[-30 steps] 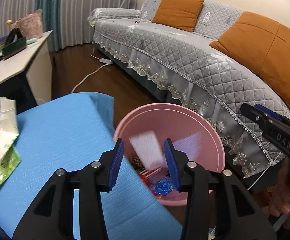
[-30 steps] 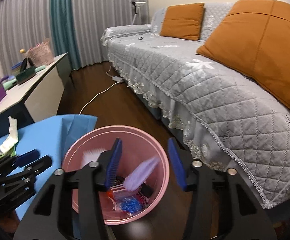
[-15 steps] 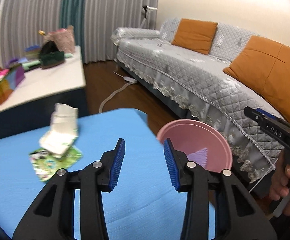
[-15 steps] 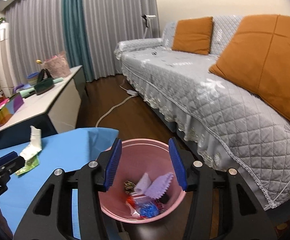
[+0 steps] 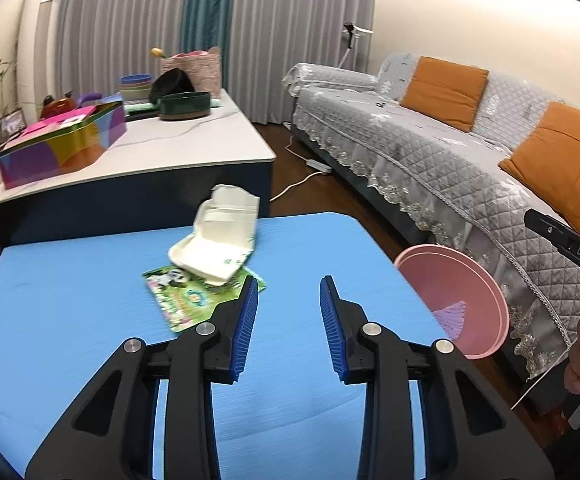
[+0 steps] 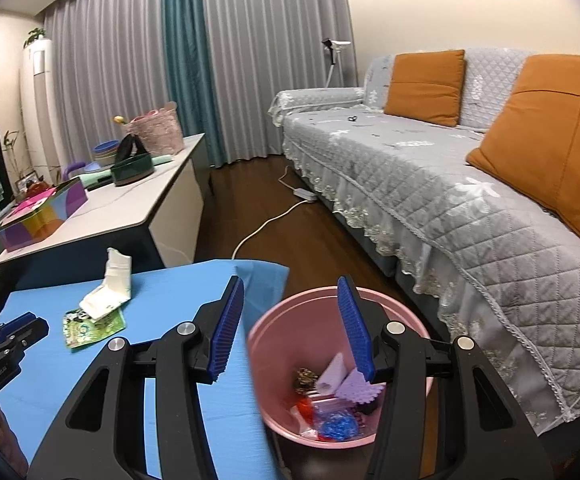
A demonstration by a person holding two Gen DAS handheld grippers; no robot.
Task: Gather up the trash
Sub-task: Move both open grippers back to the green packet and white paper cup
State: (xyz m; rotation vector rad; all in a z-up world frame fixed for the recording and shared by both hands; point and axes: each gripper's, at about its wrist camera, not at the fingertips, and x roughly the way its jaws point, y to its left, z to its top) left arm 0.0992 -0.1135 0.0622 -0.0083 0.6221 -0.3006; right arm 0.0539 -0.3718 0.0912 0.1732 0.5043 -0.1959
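A crumpled white carton (image 5: 217, 240) lies on a green wrapper (image 5: 193, 300) on the blue table (image 5: 69, 320); both also show in the right wrist view, the carton (image 6: 107, 290) and the wrapper (image 6: 89, 326). My left gripper (image 5: 287, 320) is open and empty over the table, just right of the wrapper. The pink bin (image 6: 273, 328) stands on the floor off the table's right edge, holding purple, red and blue trash (image 6: 338, 396). My right gripper (image 6: 292, 328) is open and empty above the bin's left rim. The bin also shows in the left wrist view (image 5: 482, 296).
A grey quilted sofa (image 6: 430, 184) with orange cushions runs along the right. A white sideboard (image 5: 161, 148) behind the table carries boxes, bowls and a basket. A white power cord (image 6: 273, 216) lies on the wooden floor between them.
My left gripper swung from above the bin back over the table toward the carton and wrapper. My right gripper rose and shifted left over the bin. The dropped pieces have settled in the bin.
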